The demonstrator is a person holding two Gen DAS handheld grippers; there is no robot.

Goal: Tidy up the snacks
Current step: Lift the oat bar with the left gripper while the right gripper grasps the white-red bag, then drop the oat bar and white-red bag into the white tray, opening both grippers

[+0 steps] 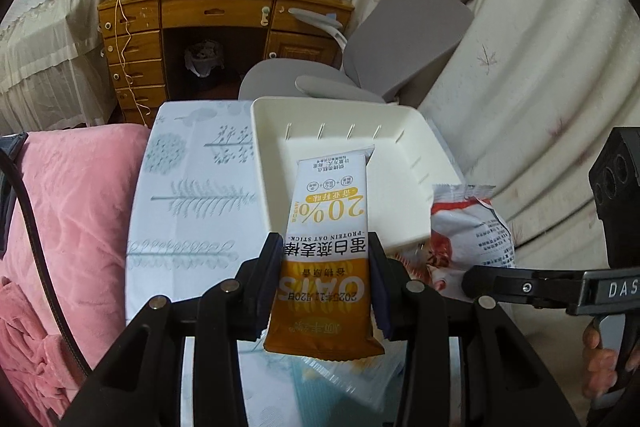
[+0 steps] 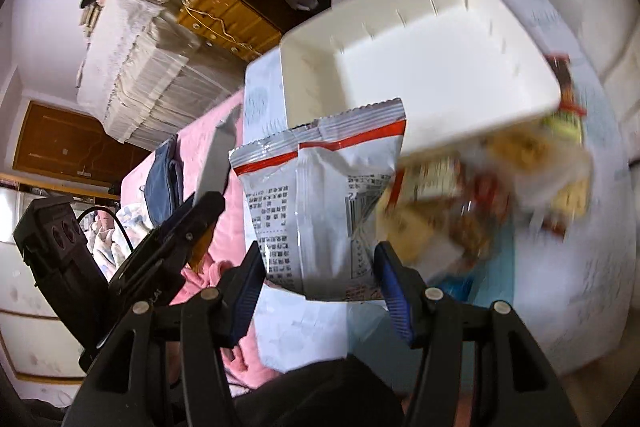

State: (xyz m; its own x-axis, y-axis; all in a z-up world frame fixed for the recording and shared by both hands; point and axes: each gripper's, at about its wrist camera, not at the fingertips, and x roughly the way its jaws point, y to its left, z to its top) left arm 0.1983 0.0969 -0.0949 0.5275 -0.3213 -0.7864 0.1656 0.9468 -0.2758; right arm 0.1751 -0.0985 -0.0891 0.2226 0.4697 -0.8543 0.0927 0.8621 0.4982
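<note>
My left gripper is shut on an orange-and-white oat stick packet and holds it over the near rim of an empty white bin. My right gripper is shut on a silver snack bag with a red stripe, lifted in front of the bin. The same bag shows at the bin's right in the left wrist view. A blurred heap of other snack packets lies beside the bin.
The bin stands on a small table with a pale tree-print cloth. A pink blanket lies at the left. A grey office chair and a wooden desk stand behind, with curtains at the right.
</note>
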